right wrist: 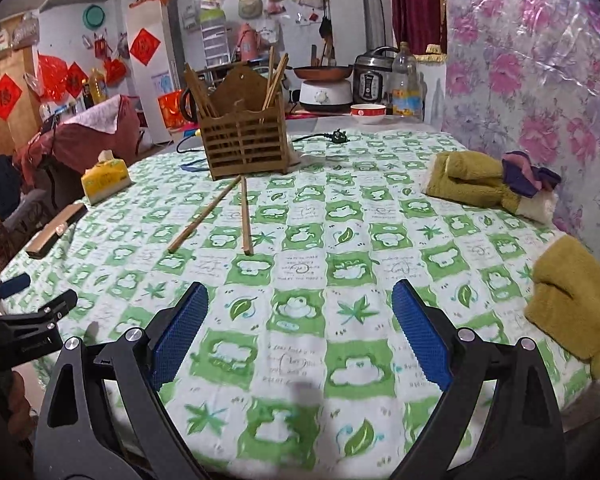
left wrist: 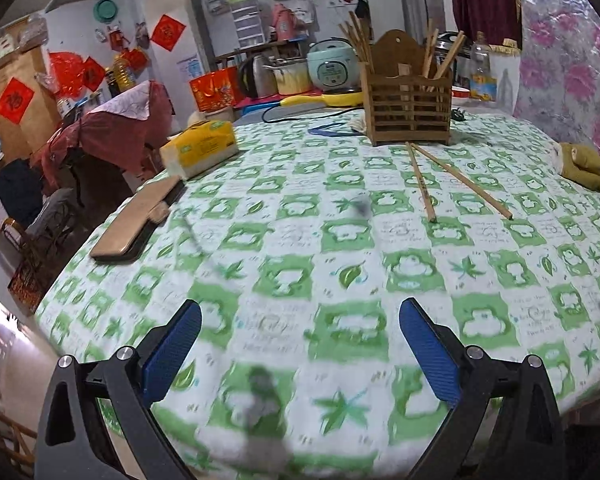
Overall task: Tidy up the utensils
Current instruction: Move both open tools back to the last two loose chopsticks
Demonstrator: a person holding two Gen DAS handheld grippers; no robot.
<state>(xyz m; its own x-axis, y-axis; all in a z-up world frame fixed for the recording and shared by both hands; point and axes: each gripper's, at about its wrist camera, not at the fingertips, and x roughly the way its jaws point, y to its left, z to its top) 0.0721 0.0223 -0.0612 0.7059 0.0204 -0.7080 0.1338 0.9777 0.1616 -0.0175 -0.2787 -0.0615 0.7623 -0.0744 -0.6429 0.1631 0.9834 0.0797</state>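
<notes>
Chopsticks [right wrist: 210,215], two of them, lie loose on the table [right wrist: 380,216], right in front of the wooden holder [right wrist: 246,142] near the far edge. More sticks stand in that holder. I see my left gripper [left wrist: 300,350] and my right gripper [right wrist: 300,336] both spread wide, holding nothing.

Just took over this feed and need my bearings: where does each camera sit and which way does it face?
Left wrist: on the left gripper, low over the table, facing the holder and two loose chopsticks; its own open fingers show.
Right wrist: on the right gripper, same heading from further right; its open fingers show, with the left gripper at the left edge.
Shared: holder, chopsticks, tissue pack.
</notes>
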